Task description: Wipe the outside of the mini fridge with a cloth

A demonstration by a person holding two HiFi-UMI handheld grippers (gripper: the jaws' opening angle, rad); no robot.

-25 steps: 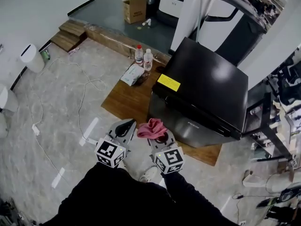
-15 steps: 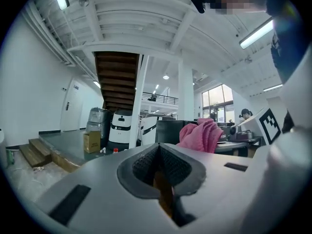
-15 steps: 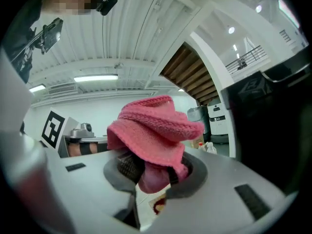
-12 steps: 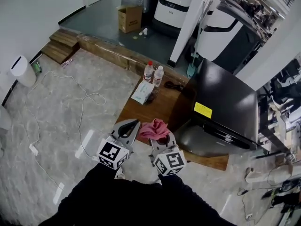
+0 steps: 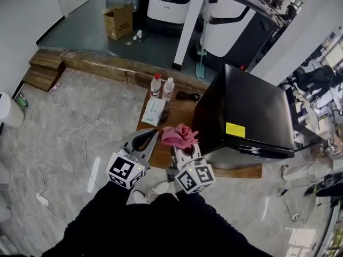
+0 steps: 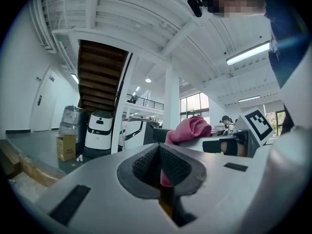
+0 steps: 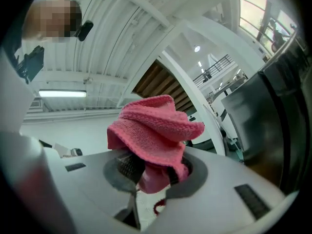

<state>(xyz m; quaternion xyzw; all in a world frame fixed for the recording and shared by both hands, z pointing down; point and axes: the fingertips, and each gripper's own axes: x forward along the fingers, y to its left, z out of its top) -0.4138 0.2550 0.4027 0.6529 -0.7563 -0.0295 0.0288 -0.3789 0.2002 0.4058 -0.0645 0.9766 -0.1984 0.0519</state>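
The black mini fridge (image 5: 252,108) stands on a low wooden platform (image 5: 177,119), with a yellow label (image 5: 235,130) on its near side. My right gripper (image 5: 183,143) is shut on a bunched pink cloth (image 5: 179,135), held just left of the fridge and apart from it. In the right gripper view the cloth (image 7: 153,130) bulges out of the jaws of my right gripper (image 7: 151,172), and the fridge (image 7: 273,116) fills the right edge. My left gripper (image 5: 143,141) is shut with nothing in it; in the left gripper view, my left gripper (image 6: 161,167) has the cloth (image 6: 187,130) beside it.
Two water bottles (image 5: 162,87) and a packet of wipes (image 5: 153,111) sit on the platform's left part. White cables (image 5: 64,122) trail over the marble floor. A cardboard box (image 5: 119,21) and large white machines (image 5: 171,1) stand at the back. Clutter (image 5: 321,116) lies right of the fridge.
The head view has swung round, so the fridge now sits further right and seen from its side. Both grippers keep their pose, the right one still holding the cloth.
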